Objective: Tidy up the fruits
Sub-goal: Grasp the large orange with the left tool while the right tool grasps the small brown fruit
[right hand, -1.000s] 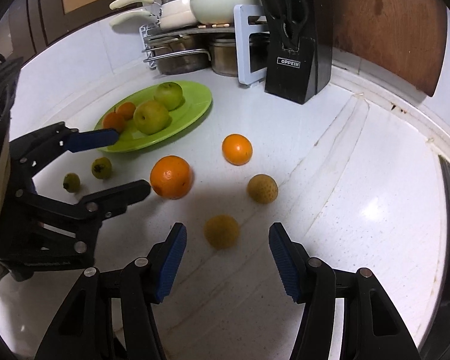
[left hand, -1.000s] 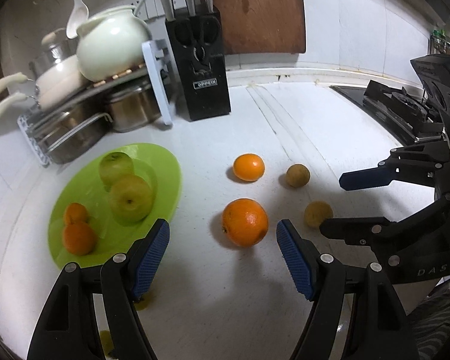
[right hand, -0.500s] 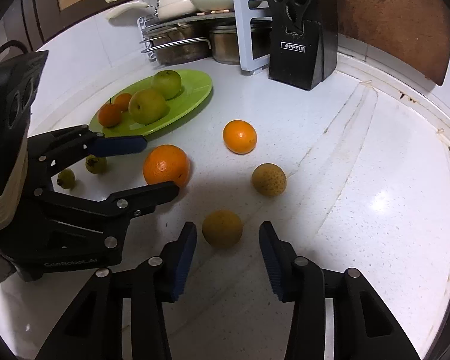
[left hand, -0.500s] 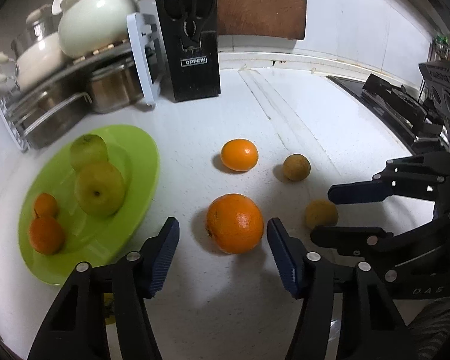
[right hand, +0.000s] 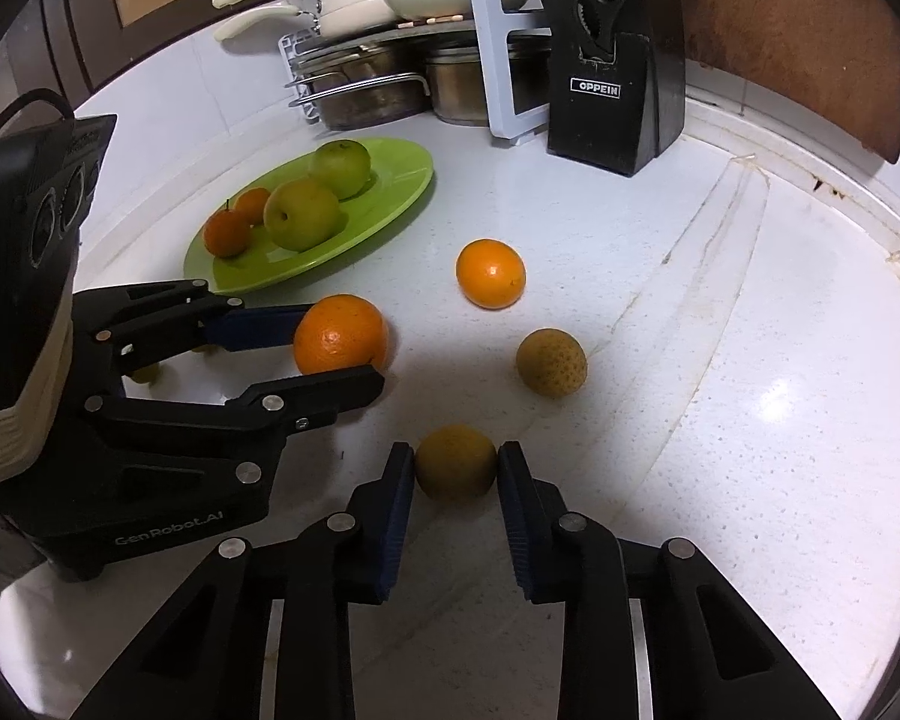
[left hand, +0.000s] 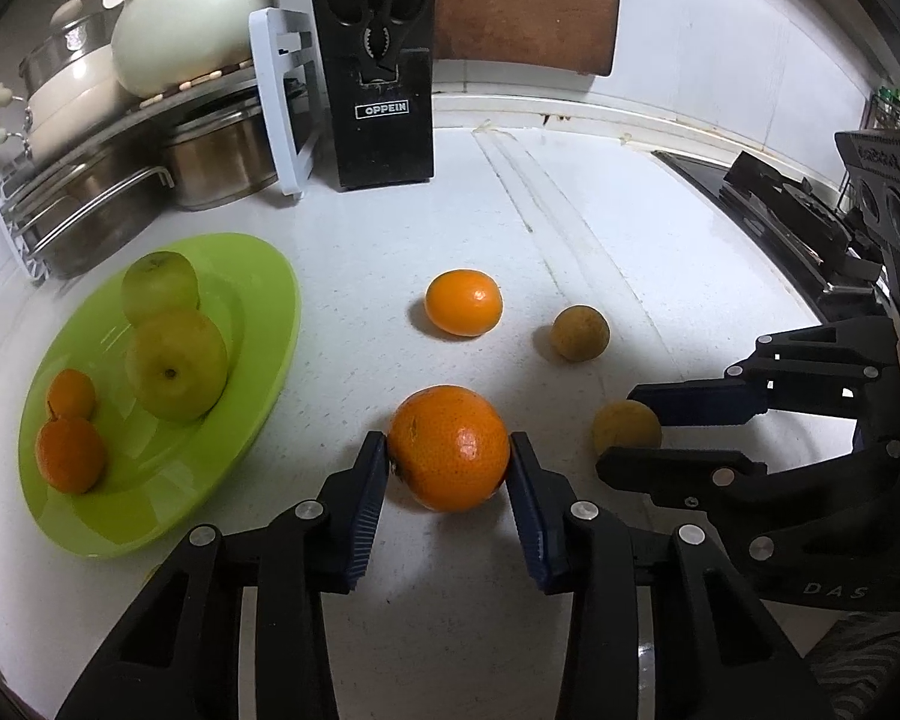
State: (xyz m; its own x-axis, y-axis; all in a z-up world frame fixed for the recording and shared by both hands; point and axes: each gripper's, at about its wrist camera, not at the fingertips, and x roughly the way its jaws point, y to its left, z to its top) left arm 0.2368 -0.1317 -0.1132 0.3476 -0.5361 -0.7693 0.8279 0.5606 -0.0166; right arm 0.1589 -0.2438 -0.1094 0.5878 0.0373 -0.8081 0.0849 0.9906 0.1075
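Both grippers have closed in over the last second, and what were wide-open jaws hovering short of the fruit are now pinched down on it. Starting at the left, the green plate (left hand: 258,372) sits on the white counter (left hand: 570,228) and already carries four pieces: two green apples (left hand: 177,369) side by side toward its middle, and two small tangerines (left hand: 69,462) at its near-left edge, with bare plate left on the right half. Next along, the left gripper (left hand: 448,462) has narrowed until both blue pads touch the sides of the big orange (left hand: 448,447), which looks to be resting on the counter just right of the plate, so that reads as a grip made but no lift yet. Behind it a smaller orange (left hand: 463,303) and a brownish round fruit (right hand: 551,362) lie loose and untouched. Further right, the right gripper (right hand: 456,471) has likewise squeezed in, its pads against a second yellow-brown fruit (right hand: 456,461), also apparently on the surface. Two fruits gripped at once suggests a double carry to the plate is the step in hand. Judging by the count, roughly half the sorting remains, plus a couple of tiny greenish fruits (right hand: 147,373) half hidden behind the left gripper.
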